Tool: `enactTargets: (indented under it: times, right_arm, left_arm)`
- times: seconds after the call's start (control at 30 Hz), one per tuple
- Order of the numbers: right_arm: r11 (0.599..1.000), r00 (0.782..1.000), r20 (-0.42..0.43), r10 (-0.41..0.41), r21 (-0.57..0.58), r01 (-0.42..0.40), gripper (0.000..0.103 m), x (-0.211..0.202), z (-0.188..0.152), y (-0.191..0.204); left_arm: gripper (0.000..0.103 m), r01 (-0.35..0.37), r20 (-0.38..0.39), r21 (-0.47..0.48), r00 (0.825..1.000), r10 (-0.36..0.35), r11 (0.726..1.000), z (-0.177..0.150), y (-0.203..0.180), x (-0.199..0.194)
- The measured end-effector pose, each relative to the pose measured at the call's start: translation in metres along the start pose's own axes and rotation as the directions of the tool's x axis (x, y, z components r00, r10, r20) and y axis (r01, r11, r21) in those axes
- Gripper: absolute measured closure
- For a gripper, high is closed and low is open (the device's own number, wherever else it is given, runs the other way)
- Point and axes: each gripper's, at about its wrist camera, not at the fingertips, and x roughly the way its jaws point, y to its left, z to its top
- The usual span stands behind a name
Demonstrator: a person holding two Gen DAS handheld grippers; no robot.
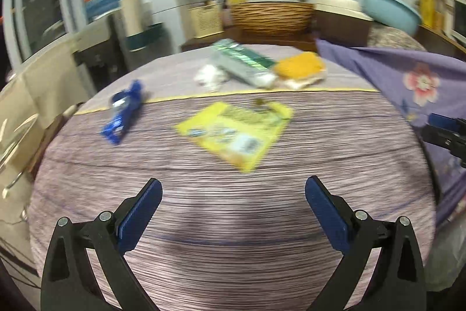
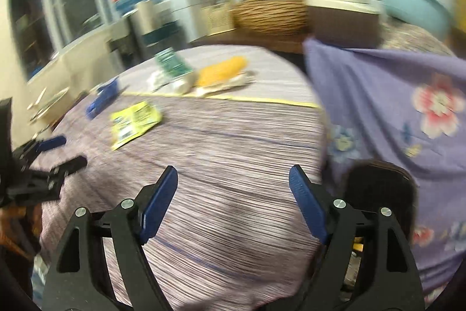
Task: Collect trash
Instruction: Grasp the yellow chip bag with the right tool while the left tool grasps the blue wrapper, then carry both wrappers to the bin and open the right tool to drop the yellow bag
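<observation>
Both grippers empty: left gripper [image 1: 233, 188] jaws spread wide, right gripper [image 2: 233, 179] jaws apart, over the striped desk [image 1: 221, 223]. Yellow wrapper [image 1: 236, 130] lies mid-desk; blue wrapper [image 1: 123, 112] to its left, green-white packet [image 1: 244, 61] and orange wrapper [image 1: 300, 66] beyond it.
</observation>
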Motion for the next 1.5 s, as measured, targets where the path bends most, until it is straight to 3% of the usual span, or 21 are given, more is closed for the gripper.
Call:
enactTargets:
  times: [0.23, 0.43, 0.67, 0.77, 0.9, 0.93, 1.13, 1.3, 1.37, 1.47, 1.5]
  right_arm:
    - [0.982, 0.984, -0.121, 0.132, -0.123, -0.147, 0.025, 0.057, 0.025, 0.065]
    - [0.972, 0.966, -0.203, 0.159, -0.14, -0.189, 0.025, 0.116, 0.053, 0.093]
    - [0.972, 0.964, -0.24, 0.118, -0.172, -0.162, 0.057, 0.163, 0.079, 0.107]
    - [0.973, 0.963, -0.25, 0.099, -0.177, -0.146, 0.071, 0.178, 0.083, 0.108]
    - [0.971, 0.961, -0.26, 0.096, -0.188, -0.148, 0.082, 0.189, 0.083, 0.111]
    - [0.969, 0.96, -0.264, 0.094, -0.197, -0.149, 0.09, 0.19, 0.082, 0.112]
    - [0.969, 0.968, -0.233, 0.092, -0.203, -0.141, 0.091, 0.178, 0.08, 0.115]
    - [0.964, 0.978, -0.19, 0.086, -0.231, -0.13, 0.091, 0.158, 0.079, 0.118]
    - [0.964, 0.979, -0.177, 0.096, -0.229, -0.136, 0.091, 0.151, 0.078, 0.118]
    - [0.967, 0.981, -0.157, 0.114, -0.21, -0.146, 0.091, 0.139, 0.077, 0.116]
    - [0.967, 0.981, -0.152, 0.118, -0.207, -0.148, 0.091, 0.136, 0.077, 0.115]
  left_arm:
    - [0.006, -0.106, -0.046, -0.129, 0.994, 0.101, 0.986, 0.008, 0.098, 0.028]
    - [0.006, -0.146, -0.067, -0.119, 0.988, 0.138, 0.982, 0.014, 0.132, 0.048]
    - [0.006, -0.162, -0.079, -0.083, 0.985, 0.155, 0.983, 0.025, 0.148, 0.07]
    - [0.006, -0.16, -0.083, -0.078, 0.985, 0.154, 0.984, 0.031, 0.154, 0.078]
    - [0.006, -0.163, -0.075, -0.032, 0.984, 0.16, 0.986, 0.047, 0.153, 0.089]
    - [0.006, -0.158, -0.075, -0.021, 0.985, 0.156, 0.987, 0.05, 0.152, 0.093]
    - [0.006, -0.185, -0.098, 0.01, 0.978, 0.185, 0.983, 0.067, 0.148, 0.125]
    - [0.03, -0.234, -0.133, 0.036, 0.962, 0.237, 0.971, 0.071, 0.145, 0.145]
    - [0.056, -0.236, -0.16, 0.015, 0.959, 0.235, 0.972, 0.069, 0.15, 0.15]
    - [0.078, -0.209, -0.185, -0.057, 0.963, 0.196, 0.976, 0.065, 0.16, 0.151]
    - [0.079, -0.214, -0.187, -0.077, 0.962, 0.197, 0.974, 0.064, 0.164, 0.148]
